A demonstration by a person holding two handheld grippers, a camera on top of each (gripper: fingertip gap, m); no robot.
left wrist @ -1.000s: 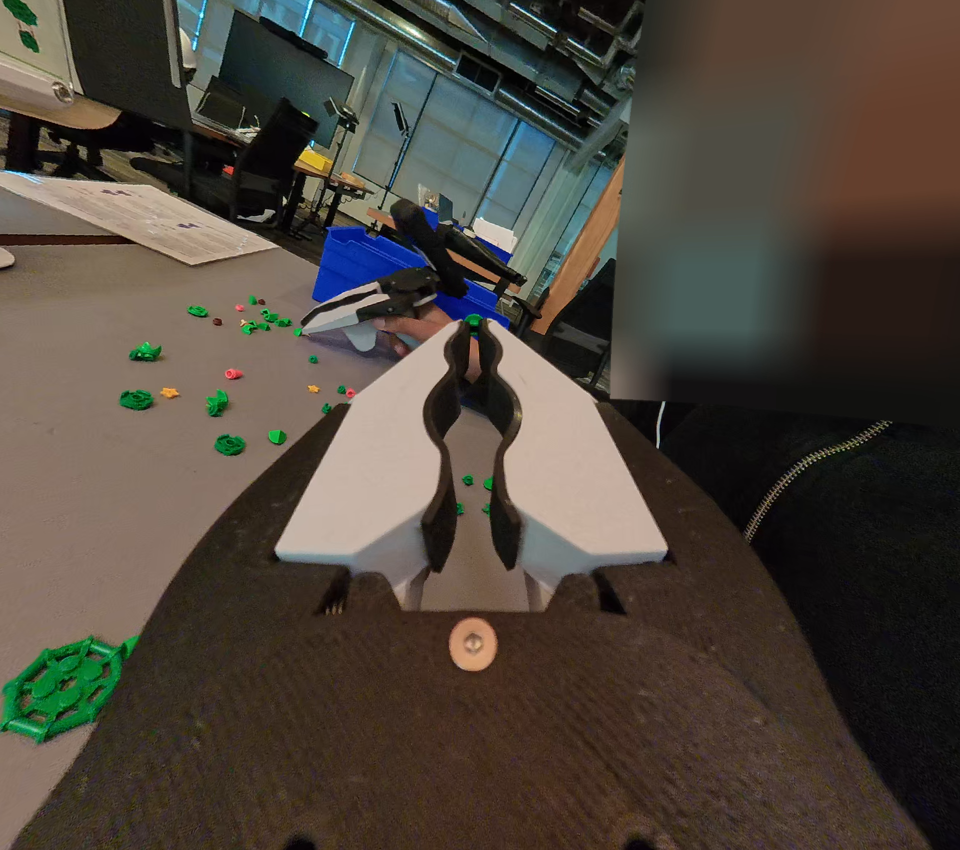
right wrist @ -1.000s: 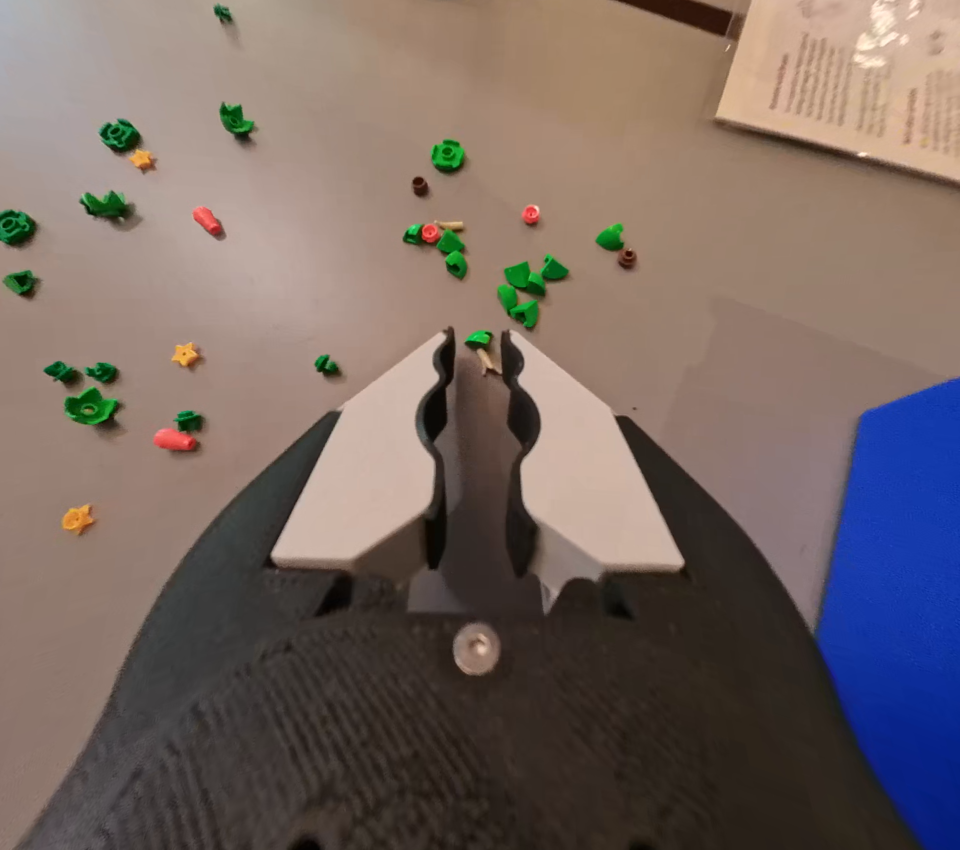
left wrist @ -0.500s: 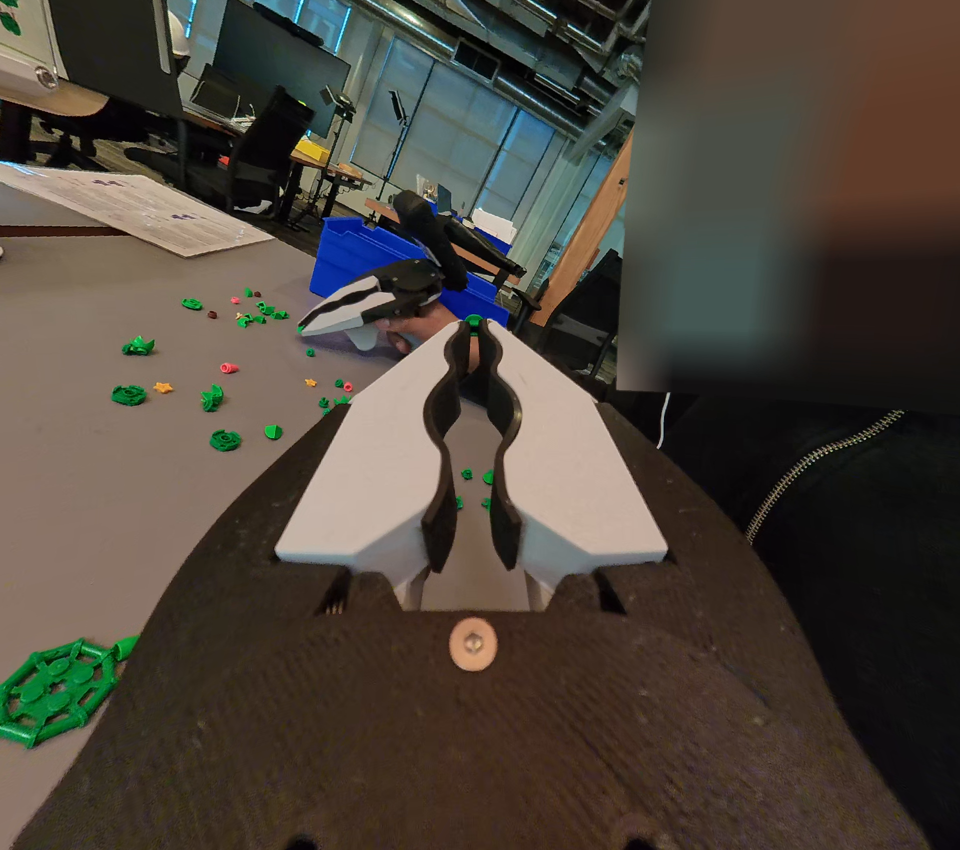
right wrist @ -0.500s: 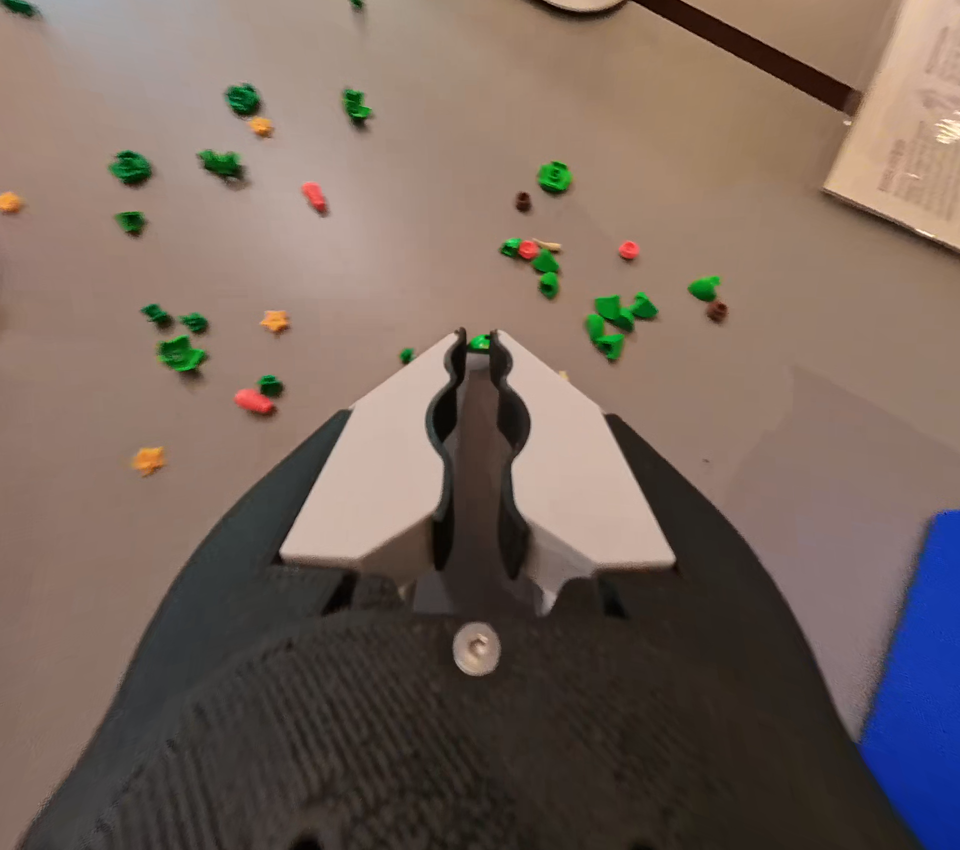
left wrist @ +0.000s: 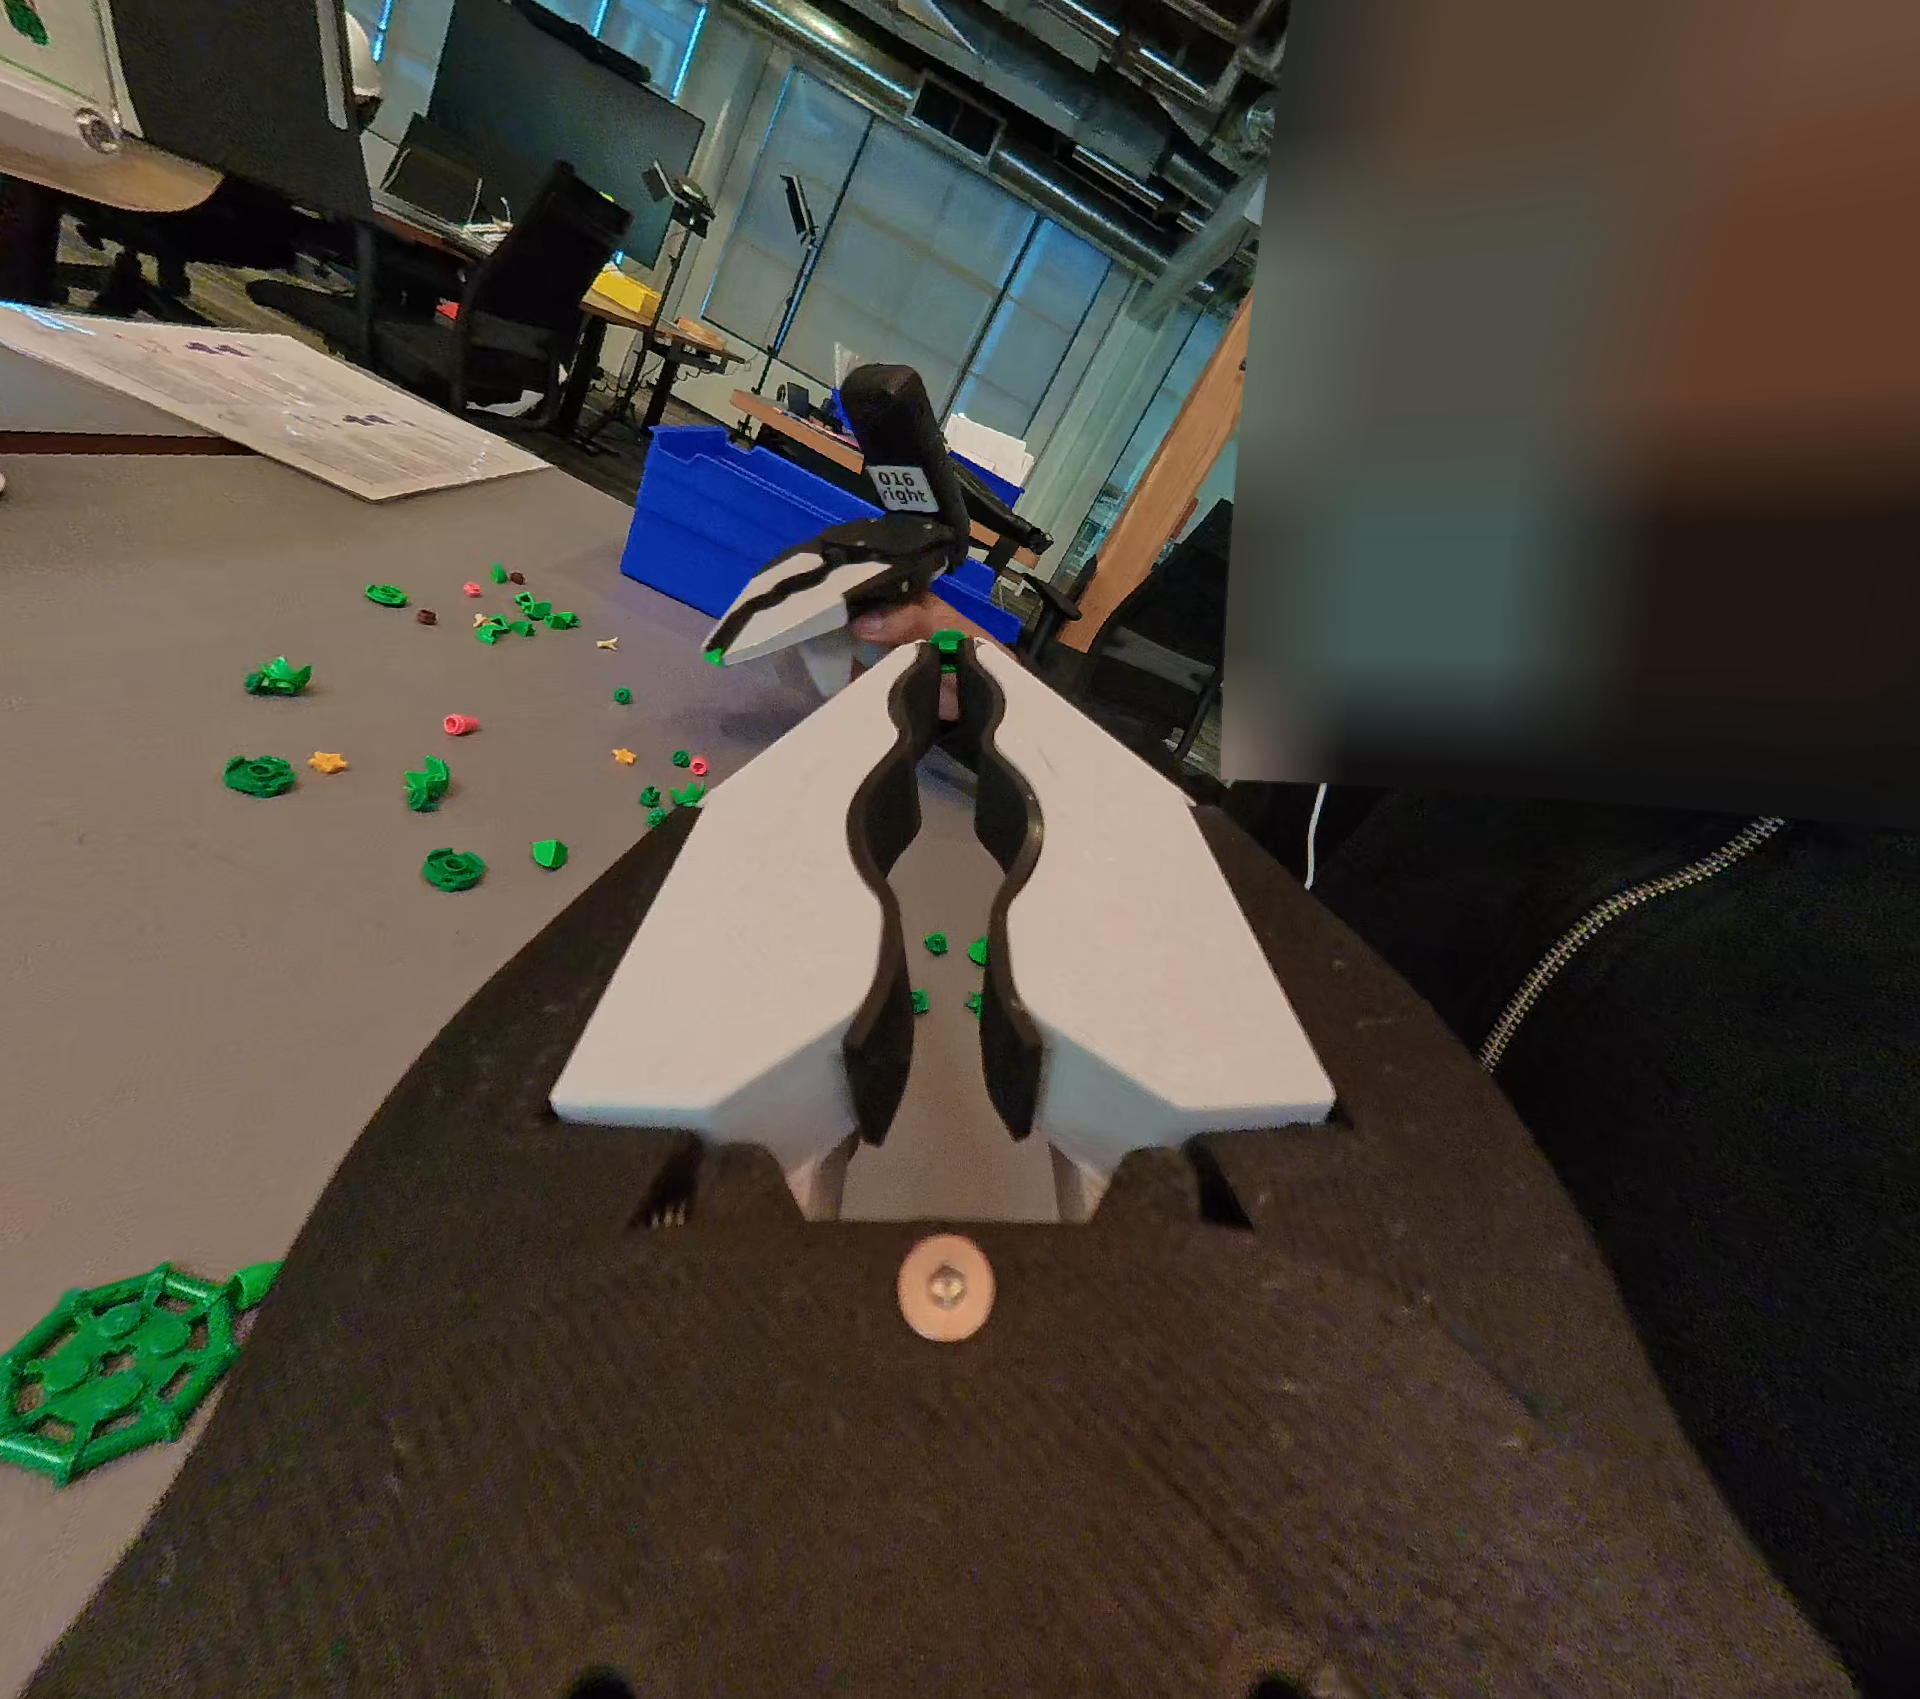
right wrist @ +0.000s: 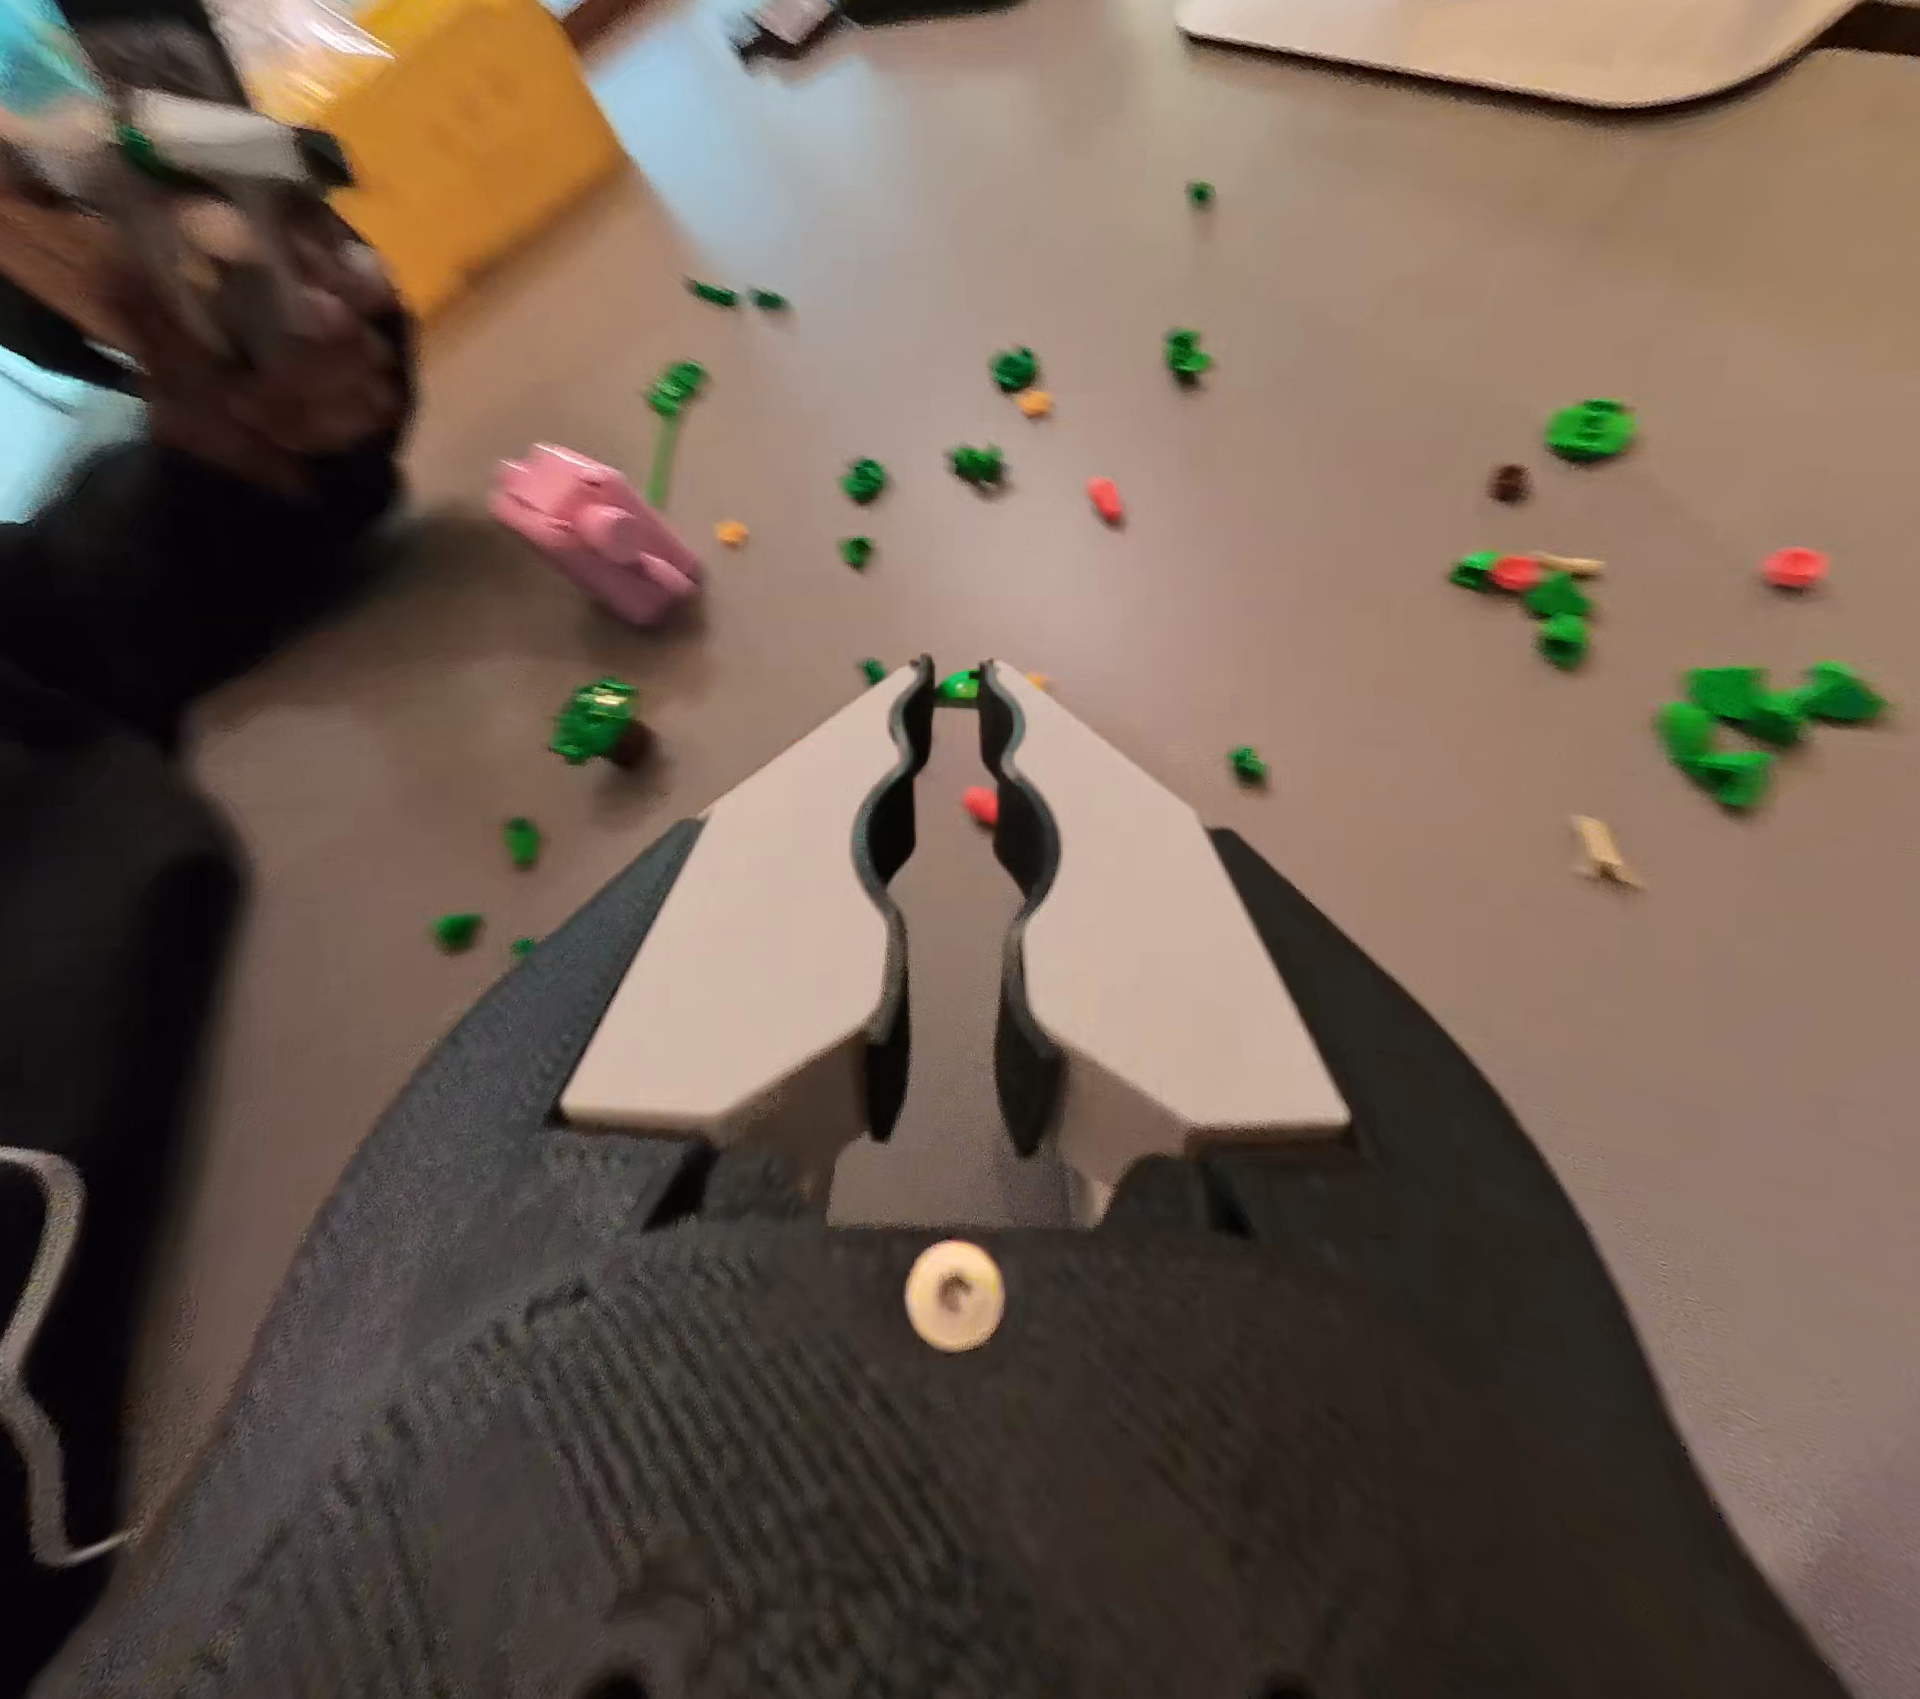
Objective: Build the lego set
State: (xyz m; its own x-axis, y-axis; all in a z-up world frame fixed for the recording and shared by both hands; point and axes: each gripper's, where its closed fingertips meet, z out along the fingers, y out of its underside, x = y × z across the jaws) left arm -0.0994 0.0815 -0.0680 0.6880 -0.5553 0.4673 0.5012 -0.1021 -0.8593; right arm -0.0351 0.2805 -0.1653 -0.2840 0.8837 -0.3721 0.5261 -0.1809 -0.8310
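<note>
In your left wrist view, lower left of the frame, there's a green web-shaped piece [left wrist: 109, 1369] flat on the grey table [left wrist: 208, 1005], and loose green bits [left wrist: 453, 869] scattered mid-left. Dead centre, your left gripper [left wrist: 947, 647] is pinched on a tiny green stud [left wrist: 947, 640] right at the tips. Just left of that, your right gripper [left wrist: 717, 655] has a small green piece [left wrist: 714, 658] at its nose, blue bin [left wrist: 727, 522] behind it. Right wrist view is blurry: pink block [right wrist: 592, 532] middle left, your tips nearly together on that green piece [right wrist: 958, 686] at centre, more green bits [right wrist: 1766, 719] on the right
</note>
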